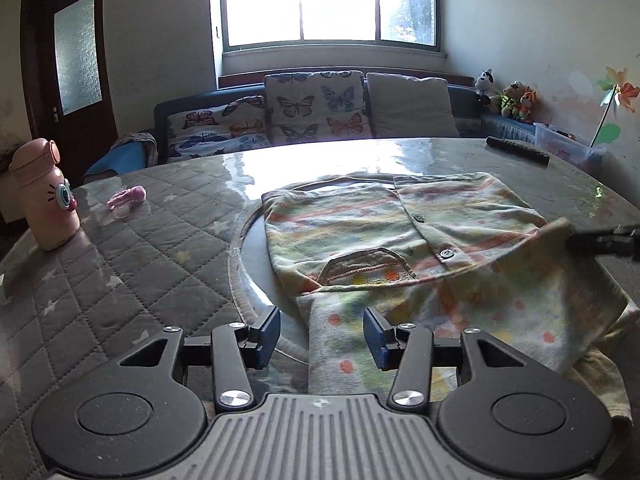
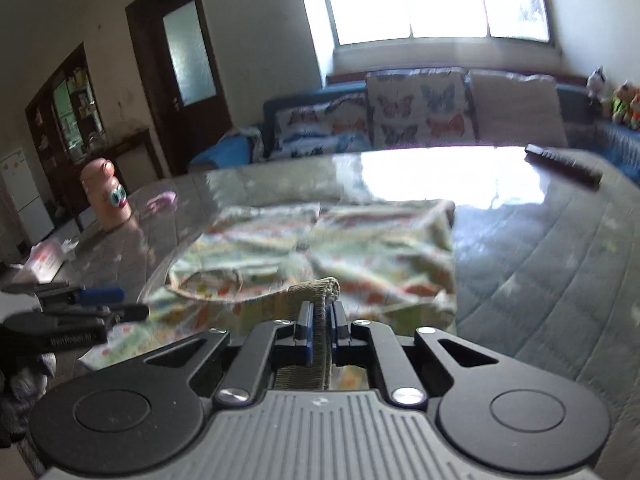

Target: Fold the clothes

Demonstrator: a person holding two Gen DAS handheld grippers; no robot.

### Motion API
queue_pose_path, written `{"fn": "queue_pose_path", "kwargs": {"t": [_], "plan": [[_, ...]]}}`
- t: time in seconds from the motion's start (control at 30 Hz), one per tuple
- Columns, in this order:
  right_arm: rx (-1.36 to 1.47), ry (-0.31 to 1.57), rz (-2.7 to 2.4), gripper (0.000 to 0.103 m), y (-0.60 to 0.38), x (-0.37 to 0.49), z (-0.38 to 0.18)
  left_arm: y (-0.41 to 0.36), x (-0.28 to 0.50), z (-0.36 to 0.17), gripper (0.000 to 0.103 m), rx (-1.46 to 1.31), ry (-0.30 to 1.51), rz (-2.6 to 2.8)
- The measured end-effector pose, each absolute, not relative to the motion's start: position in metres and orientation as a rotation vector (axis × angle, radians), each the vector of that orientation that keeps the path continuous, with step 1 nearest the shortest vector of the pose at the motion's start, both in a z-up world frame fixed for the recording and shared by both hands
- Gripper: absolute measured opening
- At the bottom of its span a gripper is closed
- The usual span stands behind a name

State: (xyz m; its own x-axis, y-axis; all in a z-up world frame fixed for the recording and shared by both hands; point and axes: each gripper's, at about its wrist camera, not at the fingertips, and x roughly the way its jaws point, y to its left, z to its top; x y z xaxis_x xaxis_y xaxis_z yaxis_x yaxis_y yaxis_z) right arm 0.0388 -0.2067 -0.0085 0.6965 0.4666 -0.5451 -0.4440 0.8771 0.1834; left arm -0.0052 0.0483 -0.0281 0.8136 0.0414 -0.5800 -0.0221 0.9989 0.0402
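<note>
A small striped and dotted child's garment (image 1: 400, 232) with buttons lies on the round table, partly folded over itself. My left gripper (image 1: 322, 332) is open, its jaws on either side of a dotted sleeve or leg (image 1: 340, 344) of the garment, not closed on it. My right gripper (image 2: 320, 320) is shut on the garment's ribbed olive cuff (image 2: 320, 292) and holds it lifted above the rest of the cloth (image 2: 340, 248). The right gripper also shows at the right edge of the left wrist view (image 1: 600, 240), pulling a fold of cloth.
The table has a quilted grey cover (image 1: 120, 260) under glass. A pink bottle (image 1: 44, 196) and a small pink item (image 1: 128, 198) stand at the left. A black remote (image 1: 518, 150) lies at the far right. A sofa (image 1: 320, 112) stands behind the table.
</note>
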Motion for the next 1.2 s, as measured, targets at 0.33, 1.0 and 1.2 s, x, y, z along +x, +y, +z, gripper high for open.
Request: {"fn": "queue_pose_path", "kwargs": {"t": [0.33, 1.0, 1.2], "plan": [[0.015, 0.682, 0.458, 0.011, -0.212, 0.053, -0.028, 0.044, 0.002, -0.033, 0.048, 0.122, 0.623, 0.072], [-0.032, 0.660, 0.597, 0.033, -0.194, 0.053, -0.024, 0.049, 0.018, -0.037, 0.002, 0.072, 0.649, 0.041], [-0.054, 0.703, 0.586, 0.035, -0.197, 0.053, -0.040, 0.049, 0.016, -0.040, 0.002, 0.091, 0.654, 0.065]]}}
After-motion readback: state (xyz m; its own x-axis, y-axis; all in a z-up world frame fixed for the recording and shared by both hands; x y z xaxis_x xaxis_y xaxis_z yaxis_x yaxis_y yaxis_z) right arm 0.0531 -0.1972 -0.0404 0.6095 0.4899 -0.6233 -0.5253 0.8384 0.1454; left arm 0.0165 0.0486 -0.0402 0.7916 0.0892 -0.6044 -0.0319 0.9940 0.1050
